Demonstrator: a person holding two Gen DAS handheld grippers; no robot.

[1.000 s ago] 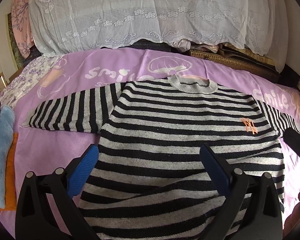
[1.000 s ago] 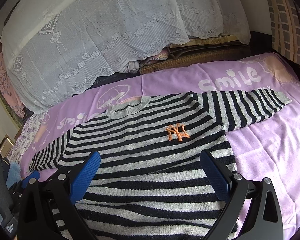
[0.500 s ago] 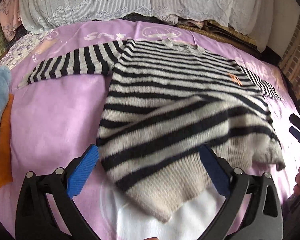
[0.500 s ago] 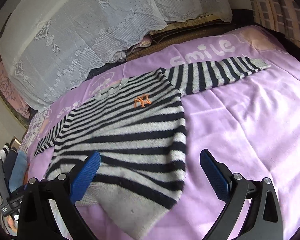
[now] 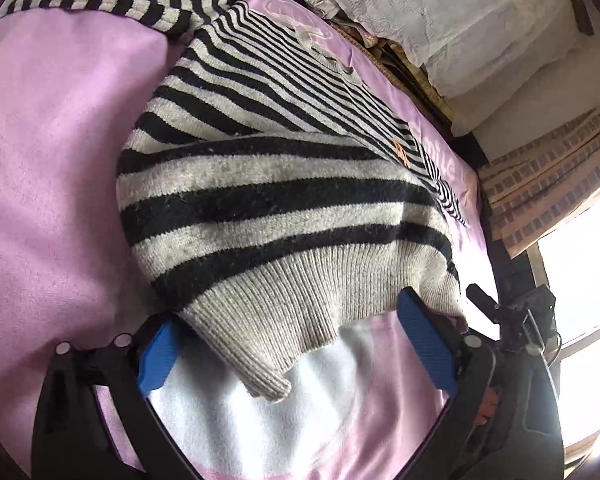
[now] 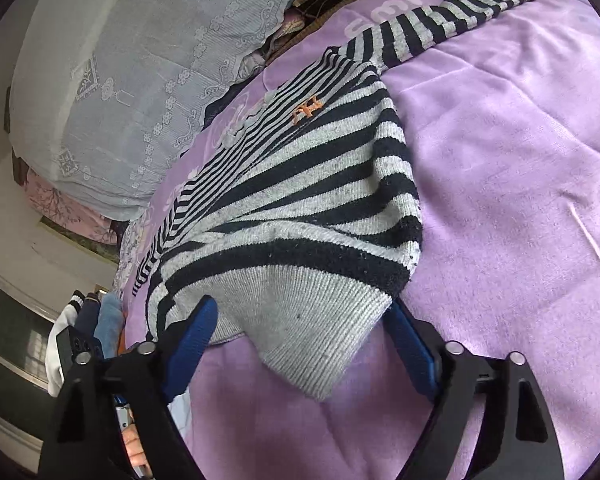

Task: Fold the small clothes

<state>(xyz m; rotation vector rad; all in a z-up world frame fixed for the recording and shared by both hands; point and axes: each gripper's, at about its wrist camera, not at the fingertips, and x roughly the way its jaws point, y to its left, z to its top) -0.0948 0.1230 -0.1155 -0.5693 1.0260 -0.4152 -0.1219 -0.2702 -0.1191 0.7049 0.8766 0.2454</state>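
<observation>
Both claws, left and right, have dropped to the black-and-grey striped knit sweater's ribbed hem on the purple bed blanket, gaping wide around its corners; pinch both layers evenly.

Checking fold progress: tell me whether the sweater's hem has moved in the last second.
Yes. The striped sweater's hem now sits bunched up the purple blanket, toward the collar.

Striped sweater spread on purple blanket; hem corner framed by wide-spread left gripper at 6 o'clock.
</observation>
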